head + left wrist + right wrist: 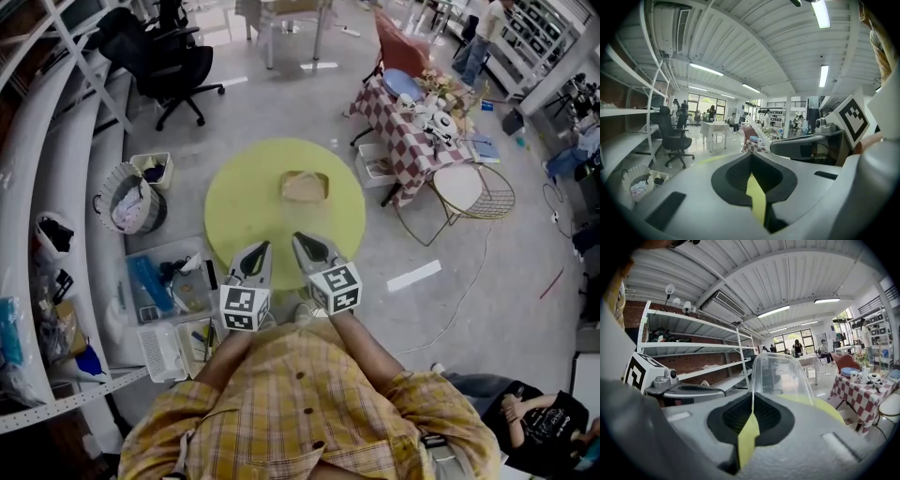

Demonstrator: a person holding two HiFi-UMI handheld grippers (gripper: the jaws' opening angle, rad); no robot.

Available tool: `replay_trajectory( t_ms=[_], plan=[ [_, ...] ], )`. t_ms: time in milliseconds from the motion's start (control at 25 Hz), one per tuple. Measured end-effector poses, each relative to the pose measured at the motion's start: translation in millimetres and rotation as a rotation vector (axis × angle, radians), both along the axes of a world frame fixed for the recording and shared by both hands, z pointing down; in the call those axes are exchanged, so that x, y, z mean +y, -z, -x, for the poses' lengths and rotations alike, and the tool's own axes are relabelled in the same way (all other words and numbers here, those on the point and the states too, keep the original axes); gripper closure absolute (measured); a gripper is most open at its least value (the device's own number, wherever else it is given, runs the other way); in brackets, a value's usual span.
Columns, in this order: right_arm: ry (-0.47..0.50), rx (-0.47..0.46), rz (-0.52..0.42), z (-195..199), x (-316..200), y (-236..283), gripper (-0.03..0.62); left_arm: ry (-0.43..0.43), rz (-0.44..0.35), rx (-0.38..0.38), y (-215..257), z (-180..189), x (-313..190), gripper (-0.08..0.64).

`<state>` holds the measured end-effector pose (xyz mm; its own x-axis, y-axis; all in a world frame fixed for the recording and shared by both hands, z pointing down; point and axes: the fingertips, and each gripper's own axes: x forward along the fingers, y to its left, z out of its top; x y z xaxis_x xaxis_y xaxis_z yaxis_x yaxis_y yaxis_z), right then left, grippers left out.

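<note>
Over the near edge of the round yellow surface [225, 187], the left gripper [262, 247] was pressed together, empty; the right gripper [300, 240] seemingly pinched a clear plastic piece [780, 373]. At 12 o'clock the tan bag [305, 186] lay untouched, so the work looked barely begun.

Even, bright illumination from ceiling strip lights [824, 75] and far windows [705, 99]; shadows soft. Fisheye distortion with black vignetted corners in both gripper views; near jaws blurred, a clear plastic shell [780, 376] faintly reflecting.
</note>
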<state>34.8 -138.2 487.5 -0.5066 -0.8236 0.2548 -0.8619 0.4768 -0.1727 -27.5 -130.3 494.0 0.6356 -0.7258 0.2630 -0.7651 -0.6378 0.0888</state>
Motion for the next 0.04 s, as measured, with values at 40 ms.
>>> replay_trajectory(
  t_ms=[40],
  plan=[
    [0.001,-0.001,-0.002,0.5,-0.4,-0.1,0.586,0.0,-0.001,0.0,-0.4,0.4,-0.5,0.555]
  ],
)
